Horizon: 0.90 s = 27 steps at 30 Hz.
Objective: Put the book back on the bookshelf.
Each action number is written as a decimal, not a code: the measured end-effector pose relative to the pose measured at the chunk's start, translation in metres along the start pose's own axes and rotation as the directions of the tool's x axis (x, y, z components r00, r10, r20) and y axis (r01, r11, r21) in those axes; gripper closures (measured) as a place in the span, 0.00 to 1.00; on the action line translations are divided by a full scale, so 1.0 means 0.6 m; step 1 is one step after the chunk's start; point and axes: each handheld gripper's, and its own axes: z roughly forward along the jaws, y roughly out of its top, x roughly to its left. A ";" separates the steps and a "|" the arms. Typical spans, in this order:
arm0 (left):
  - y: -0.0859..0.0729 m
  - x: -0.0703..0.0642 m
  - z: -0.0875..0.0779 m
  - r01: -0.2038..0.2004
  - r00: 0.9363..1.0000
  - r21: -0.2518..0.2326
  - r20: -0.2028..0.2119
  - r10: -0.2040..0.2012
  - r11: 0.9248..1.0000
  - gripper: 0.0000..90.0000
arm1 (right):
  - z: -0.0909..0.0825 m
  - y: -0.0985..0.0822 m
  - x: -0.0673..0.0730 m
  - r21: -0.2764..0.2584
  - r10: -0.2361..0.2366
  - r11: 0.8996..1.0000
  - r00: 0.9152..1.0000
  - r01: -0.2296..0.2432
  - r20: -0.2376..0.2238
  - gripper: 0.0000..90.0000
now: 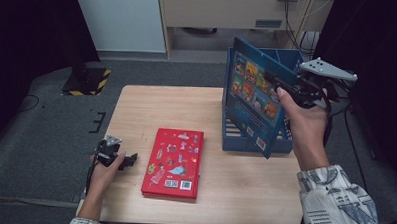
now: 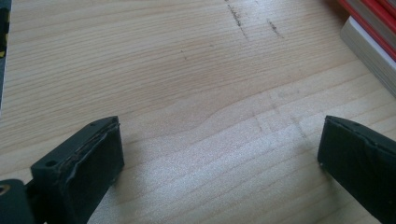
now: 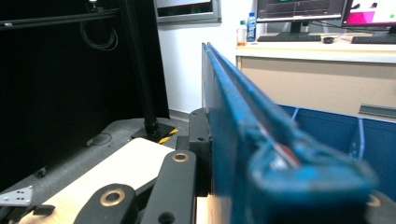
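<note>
Two books: blue picture book (image 1: 252,96) clamped in right gripper (image 1: 287,90), tilted over blue slotted file box (image 1: 288,60). Advice: straighten upright, lower slowly into slot. Left gripper (image 2: 219,154) spread wide, empty, beside red hardcover book (image 1: 174,162) on wooden table (image 1: 151,110).

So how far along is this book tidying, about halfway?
Roughly, if the aim is filing both books. Nothing looks fully filed yet. In hand: the right gripper is shut on the blue book, held tilted at the blue file rack, not yet dropped in. Left: the red book lies flat on the table, beside the open left gripper.
</note>
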 end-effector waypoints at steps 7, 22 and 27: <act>0.000 0.000 0.000 0.000 1.000 0.001 0.000 0.000 1.000 0.00 | 0.007 0.002 -0.014 0.005 0.023 1.000 0.999 -0.023 0.031 0.91; 0.000 -0.001 0.001 0.004 1.000 0.000 0.000 -0.004 1.000 0.00 | 0.058 0.007 -0.026 0.013 0.027 1.000 0.994 -0.029 0.104 0.91; 0.001 -0.002 0.001 -0.001 1.000 0.002 0.001 0.001 1.000 0.00 | 0.071 0.003 -0.030 0.007 0.044 0.999 0.992 -0.045 0.120 0.91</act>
